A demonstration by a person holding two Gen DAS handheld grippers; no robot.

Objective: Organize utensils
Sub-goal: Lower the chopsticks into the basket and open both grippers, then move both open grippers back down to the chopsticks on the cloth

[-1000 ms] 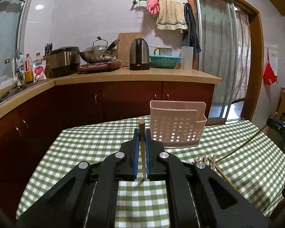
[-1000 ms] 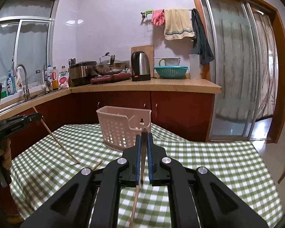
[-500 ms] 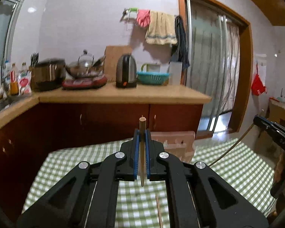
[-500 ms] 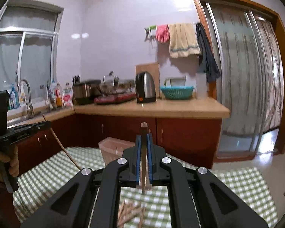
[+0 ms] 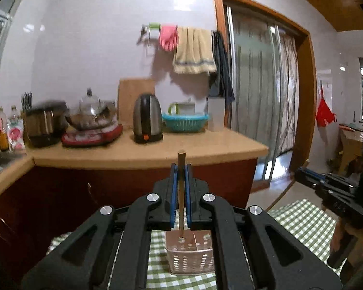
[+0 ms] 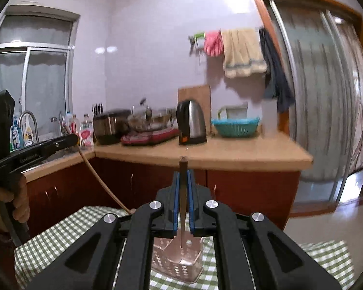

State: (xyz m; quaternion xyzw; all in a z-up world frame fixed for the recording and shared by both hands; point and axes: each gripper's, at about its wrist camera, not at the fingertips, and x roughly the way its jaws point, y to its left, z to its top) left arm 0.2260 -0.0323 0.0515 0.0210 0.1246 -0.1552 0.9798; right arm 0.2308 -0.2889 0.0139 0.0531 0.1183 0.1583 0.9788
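My left gripper (image 5: 180, 169) is shut on a wooden chopstick (image 5: 181, 193) that stands nearly upright between the blue pads. Its lower tip hangs just over a pale perforated utensil basket (image 5: 190, 256) on the green-checked table (image 5: 302, 220). My right gripper (image 6: 183, 176) is shut on a second chopstick (image 6: 182, 207), also upright, with its tip above the same basket (image 6: 179, 261). The right wrist view shows the left gripper (image 6: 70, 140) at the left edge, its chopstick (image 6: 101, 183) slanting down toward the basket. The right gripper's body shows at the right edge of the left wrist view.
Behind the table runs a kitchen counter (image 5: 157, 152) with a kettle (image 5: 147, 118), a wok on a red cooker (image 5: 92, 133), a rice cooker (image 5: 46, 123) and a teal basket (image 5: 185, 120). A sliding door (image 6: 326, 111) is at the right. A hand (image 6: 19, 203) holds the left gripper's grip.
Both grippers rose and moved forward with their chopsticks. The basket, earlier ahead of the fingers, now lies below them, with both chopstick tips over it.
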